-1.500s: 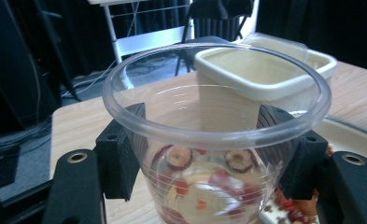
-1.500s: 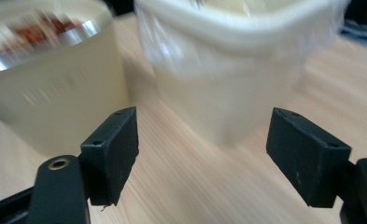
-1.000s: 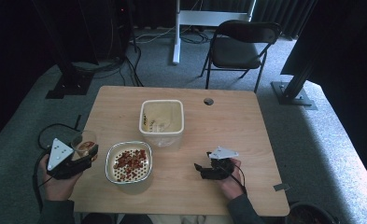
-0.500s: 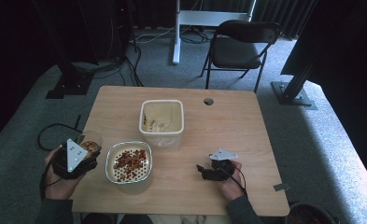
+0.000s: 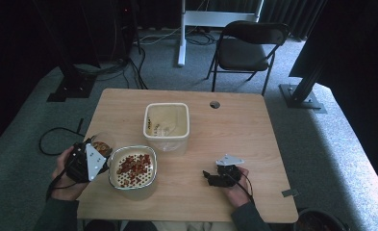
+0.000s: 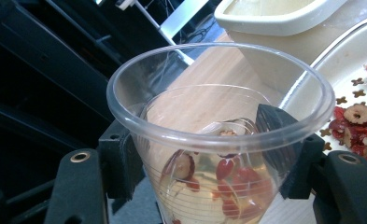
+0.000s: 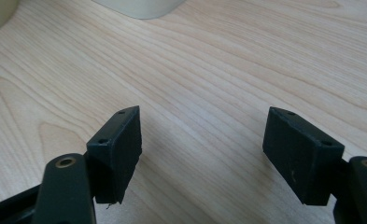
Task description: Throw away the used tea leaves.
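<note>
1. Gripping a clear plastic cup [image 6: 221, 135], the left gripper [image 5: 96, 155] sits at the table's near-left edge in the high view; its two black jaws press on opposite sides of the cup wall, closed as far as the cup allows.
2. Cup holds red date pieces [image 6: 228, 179] in its lower part, some sliced with pale centres. In the left gripper view it leans a little toward the camera, with its mouth wide to the lens.
3. Cup [image 5: 101, 146] is just left of the round strainer bowl [image 5: 150, 179], at or slightly over the table edge; whether it touches the bowl rim cannot be told.
4. Strainer bowl carries a heap of the same red dates [image 5: 134, 166] on its perforated white floor. In the left gripper view its rim [image 6: 312, 70] runs just beside the cup.
5. Cream square container [image 5: 184, 126] stands just behind the bowl, near the table's middle; pale contents low inside, not identifiable.
6. Right gripper [image 5: 208, 177] rests low on the wooden table [image 5: 244, 125], near-right of centre, well apart from bowl and cup. Right gripper view: jaws spread wide, bare wood grain between them, nothing held.
7. Person's hands wrap each gripper handle; dark sleeves enter from the bottom edge.
</note>
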{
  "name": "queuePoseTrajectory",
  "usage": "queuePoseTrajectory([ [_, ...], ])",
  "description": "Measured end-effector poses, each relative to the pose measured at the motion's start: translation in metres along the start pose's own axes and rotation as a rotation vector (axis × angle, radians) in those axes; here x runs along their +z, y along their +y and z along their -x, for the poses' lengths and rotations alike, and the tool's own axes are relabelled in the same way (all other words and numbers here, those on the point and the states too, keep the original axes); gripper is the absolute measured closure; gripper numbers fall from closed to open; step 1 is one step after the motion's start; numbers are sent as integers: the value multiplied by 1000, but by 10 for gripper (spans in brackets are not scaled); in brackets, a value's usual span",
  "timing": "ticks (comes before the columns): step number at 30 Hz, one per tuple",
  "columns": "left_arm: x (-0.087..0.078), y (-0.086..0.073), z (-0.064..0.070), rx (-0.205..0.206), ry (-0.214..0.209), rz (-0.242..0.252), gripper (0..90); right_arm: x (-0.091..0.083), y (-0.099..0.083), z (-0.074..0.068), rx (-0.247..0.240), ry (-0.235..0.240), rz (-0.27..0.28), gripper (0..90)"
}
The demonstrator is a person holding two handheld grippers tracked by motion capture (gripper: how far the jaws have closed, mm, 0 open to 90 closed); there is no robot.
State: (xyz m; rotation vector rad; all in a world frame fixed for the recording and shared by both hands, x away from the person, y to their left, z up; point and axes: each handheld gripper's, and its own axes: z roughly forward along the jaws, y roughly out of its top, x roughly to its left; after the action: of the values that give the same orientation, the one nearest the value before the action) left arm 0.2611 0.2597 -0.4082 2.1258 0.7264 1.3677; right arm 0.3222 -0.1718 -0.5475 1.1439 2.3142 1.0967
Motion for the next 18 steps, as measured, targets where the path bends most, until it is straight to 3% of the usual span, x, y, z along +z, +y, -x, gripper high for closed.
queuePoseTrajectory([
  [7,1,5,4,87,12,-9,369,0,0,1,2,2,-3,276],
  [10,0,6,4,93,14,-5,369,1,0,0,-2,2,-6,276],
  [18,2,12,8,162,14,-15,371,2,0,0,-5,8,-17,276],
])
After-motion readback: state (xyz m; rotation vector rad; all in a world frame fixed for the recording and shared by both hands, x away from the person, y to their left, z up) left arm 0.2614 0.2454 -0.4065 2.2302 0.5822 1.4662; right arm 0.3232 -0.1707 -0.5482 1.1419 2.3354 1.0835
